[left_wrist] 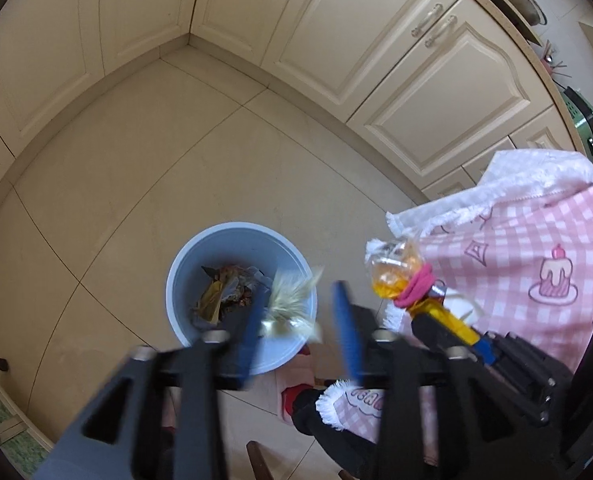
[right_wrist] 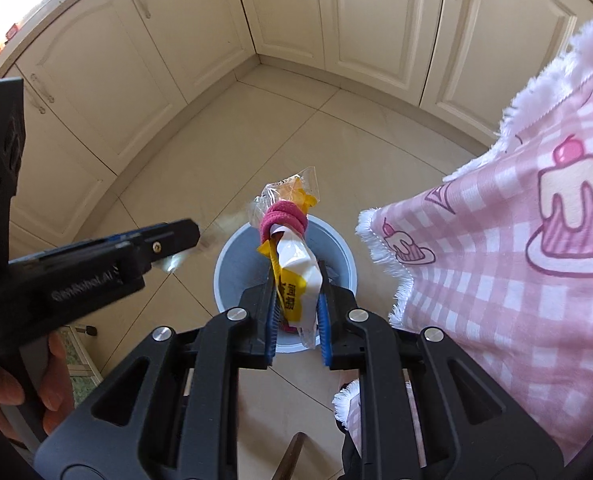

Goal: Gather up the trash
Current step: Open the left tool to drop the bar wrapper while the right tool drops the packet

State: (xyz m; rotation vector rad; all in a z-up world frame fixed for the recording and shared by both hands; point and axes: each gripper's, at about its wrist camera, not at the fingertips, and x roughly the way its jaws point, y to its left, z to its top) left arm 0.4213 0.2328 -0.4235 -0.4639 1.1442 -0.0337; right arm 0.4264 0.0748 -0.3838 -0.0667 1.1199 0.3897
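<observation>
A light blue trash bin (left_wrist: 184,280) stands on the tiled floor and holds several wrappers. My left gripper (left_wrist: 302,320) is open above the bin's near right rim. A pale, blurred wrapper (left_wrist: 292,300) is in the air between its fingers, over the bin. My right gripper (right_wrist: 298,312) is shut on a yellow and white snack packet (right_wrist: 296,276) with a pink hair band (right_wrist: 284,216) wound round its clear top, held above the bin (right_wrist: 228,268). In the left wrist view the packet (left_wrist: 392,276) is to the right of the bin.
A table with a pink checked cloth with cake pictures (right_wrist: 516,280) hangs close on the right. Cream kitchen cabinets (left_wrist: 336,40) line the corner behind the bin. A chair leg (right_wrist: 292,456) and the person's red-socked foot (left_wrist: 296,396) are near the bin.
</observation>
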